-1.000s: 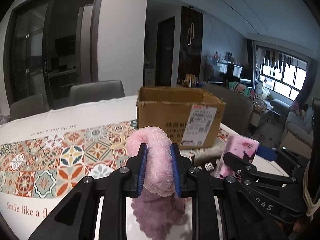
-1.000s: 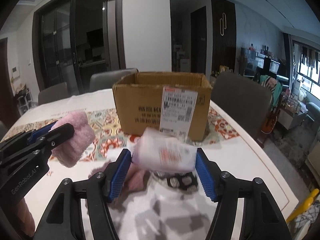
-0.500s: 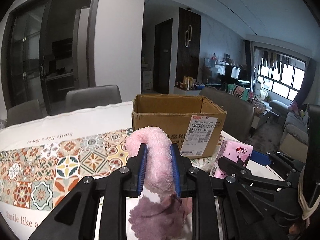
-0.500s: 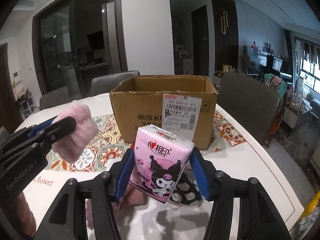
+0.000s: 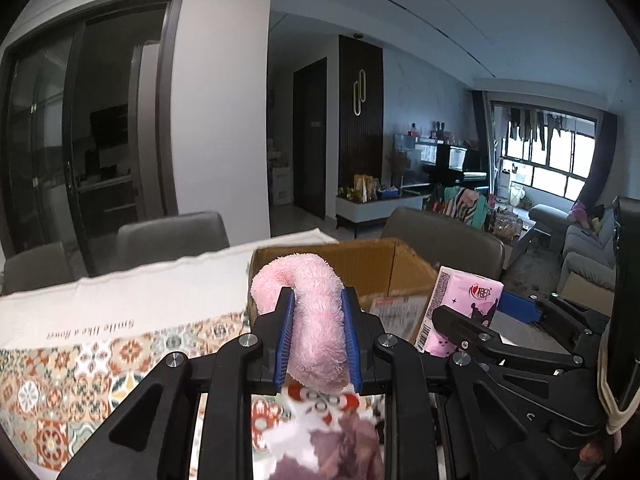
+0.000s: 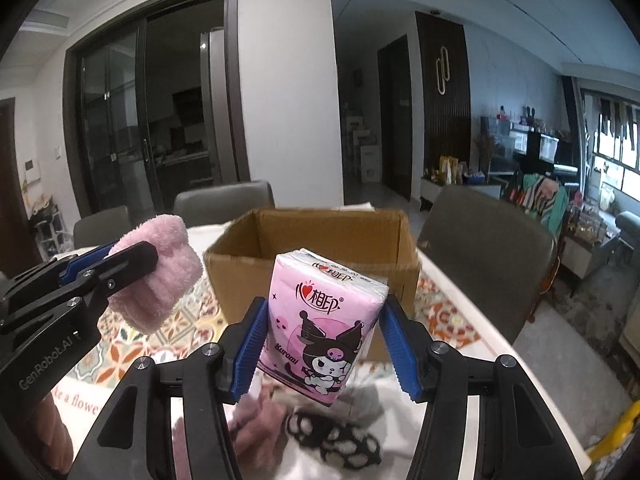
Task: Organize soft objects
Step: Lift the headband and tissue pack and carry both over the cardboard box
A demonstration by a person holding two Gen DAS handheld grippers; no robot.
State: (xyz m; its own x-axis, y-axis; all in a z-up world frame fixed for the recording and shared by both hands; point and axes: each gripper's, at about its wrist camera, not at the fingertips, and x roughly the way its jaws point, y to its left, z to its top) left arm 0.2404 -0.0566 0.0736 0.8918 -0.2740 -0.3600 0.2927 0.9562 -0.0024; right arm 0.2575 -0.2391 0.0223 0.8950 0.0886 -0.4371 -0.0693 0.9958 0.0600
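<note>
My left gripper (image 5: 318, 336) is shut on a fluffy pink sock (image 5: 312, 320), held in the air just in front of an open cardboard box (image 5: 376, 268). The sock also shows at the left of the right wrist view (image 6: 160, 264). My right gripper (image 6: 324, 344) is shut on a pink Kuromi tissue pack (image 6: 320, 324), held above the table in front of the box (image 6: 316, 240). The pack also shows at the right of the left wrist view (image 5: 460, 312). The box looks empty inside as far as I can see.
Soft items lie on the table below: a mauve fuzzy piece (image 5: 340, 456), a black-and-white spotted sock (image 6: 340, 440) and a mauve one (image 6: 260, 420). A patterned tablecloth (image 5: 80, 364) covers the table. Grey chairs (image 6: 480, 248) stand around it.
Both grippers have risen and moved toward the box with their loads. The tissue pack was lifted off the table and now stands upright between the right fingers.
</note>
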